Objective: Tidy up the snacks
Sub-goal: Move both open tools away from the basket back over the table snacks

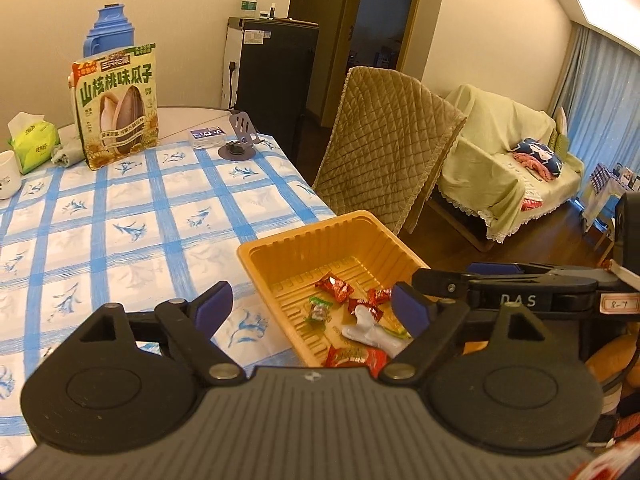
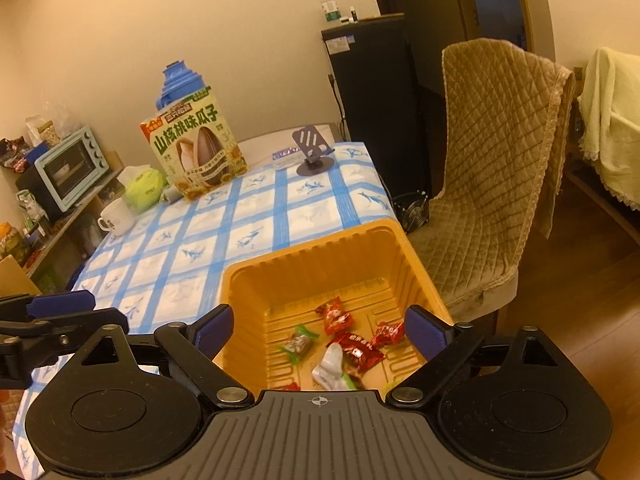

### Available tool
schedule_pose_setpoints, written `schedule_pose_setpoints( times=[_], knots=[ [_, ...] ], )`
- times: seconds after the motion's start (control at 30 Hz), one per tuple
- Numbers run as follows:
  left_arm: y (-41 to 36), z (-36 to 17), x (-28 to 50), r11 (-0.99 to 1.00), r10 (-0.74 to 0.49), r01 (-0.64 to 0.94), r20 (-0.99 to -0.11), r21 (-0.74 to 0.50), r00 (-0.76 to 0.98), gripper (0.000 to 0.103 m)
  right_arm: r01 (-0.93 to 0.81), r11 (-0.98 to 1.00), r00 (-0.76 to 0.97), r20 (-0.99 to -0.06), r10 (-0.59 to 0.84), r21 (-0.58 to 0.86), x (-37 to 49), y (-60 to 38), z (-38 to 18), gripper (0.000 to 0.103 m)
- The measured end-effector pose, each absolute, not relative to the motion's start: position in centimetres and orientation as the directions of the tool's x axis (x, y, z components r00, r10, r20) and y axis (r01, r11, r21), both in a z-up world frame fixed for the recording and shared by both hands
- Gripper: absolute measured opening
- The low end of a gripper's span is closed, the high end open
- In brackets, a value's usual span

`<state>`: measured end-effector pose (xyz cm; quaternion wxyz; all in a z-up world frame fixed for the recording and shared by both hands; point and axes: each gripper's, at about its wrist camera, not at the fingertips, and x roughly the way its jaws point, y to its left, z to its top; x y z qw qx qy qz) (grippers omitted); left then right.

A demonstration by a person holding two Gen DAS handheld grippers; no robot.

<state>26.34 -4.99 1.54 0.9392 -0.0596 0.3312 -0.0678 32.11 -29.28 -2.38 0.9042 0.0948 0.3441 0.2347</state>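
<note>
An orange plastic tray (image 1: 256, 256) sits at the table's right edge, also in the right wrist view (image 2: 240, 280). It holds several wrapped candies: red ones (image 1: 335, 287) (image 2: 335, 316), a green one (image 1: 318, 309) (image 2: 298, 343) and a white wrapper (image 1: 370, 330) (image 2: 330, 368). My left gripper (image 1: 314, 310) is open and empty above the tray's near left side. My right gripper (image 2: 320, 334) is open and empty over the tray. The right gripper's fingers show in the left wrist view (image 1: 492, 270) beside the tray. A large sunflower seed bag (image 1: 116, 108) (image 2: 198, 146) stands at the table's far end.
A blue-checked tablecloth (image 1: 120, 220) covers the table. At its far end are a tissue pack (image 1: 32, 140), white mug (image 2: 116, 216), blue thermos (image 1: 106, 30) and phone stand (image 1: 240, 136). A quilted chair (image 2: 500, 152) stands right of the table. A shelf with a toaster oven (image 2: 68, 168) is left.
</note>
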Motion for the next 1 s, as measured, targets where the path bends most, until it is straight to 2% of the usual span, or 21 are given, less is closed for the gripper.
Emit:
schedule_pose_setpoints(
  times=[0.57, 1.0],
  knots=[
    [3.0, 0.6, 17.4, 0.983, -0.170, 0.075, -0.672, -0.168, 0.721, 0.086, -0.430, 0.844, 0.579, -0.620, 0.529, 0.320, 22.3, -23.7, -2.5, 0.092],
    [10.0, -2.3, 14.7, 0.985, -0.135, 0.012, -0.734, -0.171, 0.665, 0.086, -0.450, 0.820, 0.484, -0.675, 0.557, 0.354, 19.5, -16.4, -5.2, 0.092]
  ],
)
